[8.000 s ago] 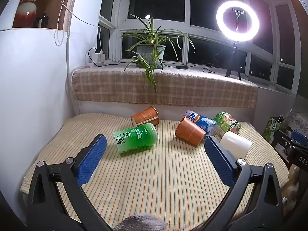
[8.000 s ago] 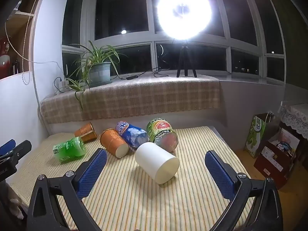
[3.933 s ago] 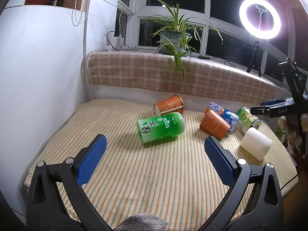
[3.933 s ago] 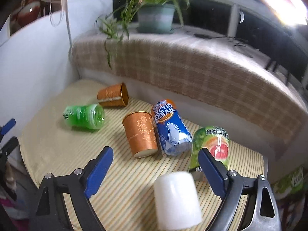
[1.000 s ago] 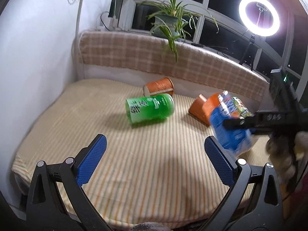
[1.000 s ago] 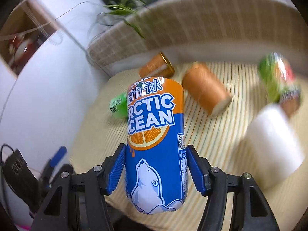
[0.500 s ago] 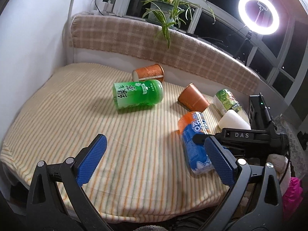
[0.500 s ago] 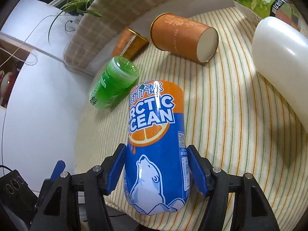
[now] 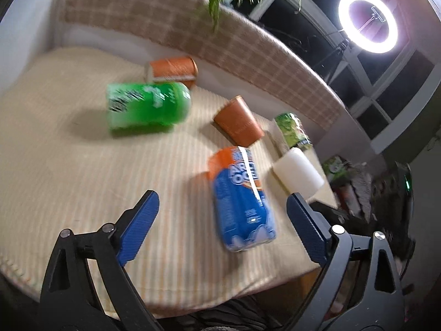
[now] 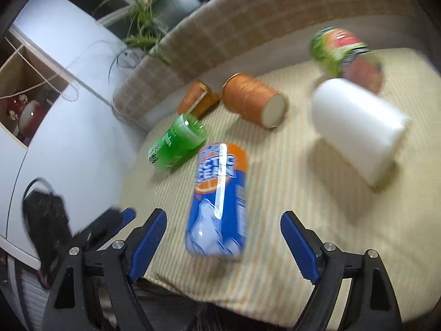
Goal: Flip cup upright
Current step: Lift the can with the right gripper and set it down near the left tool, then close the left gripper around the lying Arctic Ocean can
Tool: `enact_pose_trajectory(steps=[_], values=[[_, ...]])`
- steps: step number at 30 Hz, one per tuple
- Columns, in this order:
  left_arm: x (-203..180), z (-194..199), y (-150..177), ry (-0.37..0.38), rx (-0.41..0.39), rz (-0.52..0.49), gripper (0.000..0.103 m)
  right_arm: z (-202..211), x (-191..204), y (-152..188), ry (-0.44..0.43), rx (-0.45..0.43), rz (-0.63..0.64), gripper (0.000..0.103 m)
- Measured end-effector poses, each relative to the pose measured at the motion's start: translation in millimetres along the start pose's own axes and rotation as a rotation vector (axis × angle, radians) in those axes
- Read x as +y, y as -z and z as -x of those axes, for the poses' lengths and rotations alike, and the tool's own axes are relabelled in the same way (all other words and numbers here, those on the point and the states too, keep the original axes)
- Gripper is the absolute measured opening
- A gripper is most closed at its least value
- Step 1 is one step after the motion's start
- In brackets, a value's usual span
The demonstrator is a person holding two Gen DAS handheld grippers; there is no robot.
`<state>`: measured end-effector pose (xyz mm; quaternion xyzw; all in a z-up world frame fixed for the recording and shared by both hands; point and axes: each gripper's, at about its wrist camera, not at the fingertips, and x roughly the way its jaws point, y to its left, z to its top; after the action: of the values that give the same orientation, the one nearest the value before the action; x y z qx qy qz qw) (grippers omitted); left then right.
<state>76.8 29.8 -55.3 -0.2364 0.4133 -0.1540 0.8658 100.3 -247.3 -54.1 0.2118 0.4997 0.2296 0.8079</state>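
The blue and orange Arctic Ocean cup [image 10: 220, 198] stands upright on the striped table near its front edge; it also shows in the left wrist view [image 9: 242, 201]. My right gripper [image 10: 223, 242] is open, its blue pads either side of the cup and clear of it. My left gripper [image 9: 220, 226] is open and empty, facing the same cup. A green cup [image 9: 148, 107], two orange cups [image 9: 238, 124] [image 9: 172, 69], a white cup [image 9: 299, 172] and a green-red cup [image 10: 341, 52] lie on their sides.
The striped table [image 9: 69, 165] ends close below both grippers. A checked ledge [image 9: 220, 44] with a potted plant [image 10: 165, 2] runs along the back. A white wall [image 10: 69, 127] stands at the left. A ring light [image 9: 368, 20] glows at the back right.
My right gripper has opened and let go of the blue cup, which now stands upright on the table, and has drawn back. The left view has moved closer.
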Motion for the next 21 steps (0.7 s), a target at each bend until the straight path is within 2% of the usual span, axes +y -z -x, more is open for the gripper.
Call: enact_pose_trajectory(steps=[5, 7, 12, 16, 21], values=[[-5, -36, -11, 0.085, 0.110, 0.056, 0.091, 35, -28, 18, 0.030, -0.051, -0.073, 0.087], [-5, -51, -14, 0.107, 0.149, 0.089, 0.084, 43, -36, 23, 0.037, -0.066, -0.100, 0.087], [5, -80, -20, 0.133, 0.221, 0.170, 0.082, 61, -56, 33, 0.058, -0.092, -0.153, 0.088], [8, -92, -20, 0.146, 0.253, 0.206, 0.078, 69, -69, 37, 0.070, -0.100, -0.179, 0.088], [8, -104, -18, 0.150, 0.278, 0.204, 0.073, 68, -73, 38, 0.075, -0.102, -0.189, 0.088]])
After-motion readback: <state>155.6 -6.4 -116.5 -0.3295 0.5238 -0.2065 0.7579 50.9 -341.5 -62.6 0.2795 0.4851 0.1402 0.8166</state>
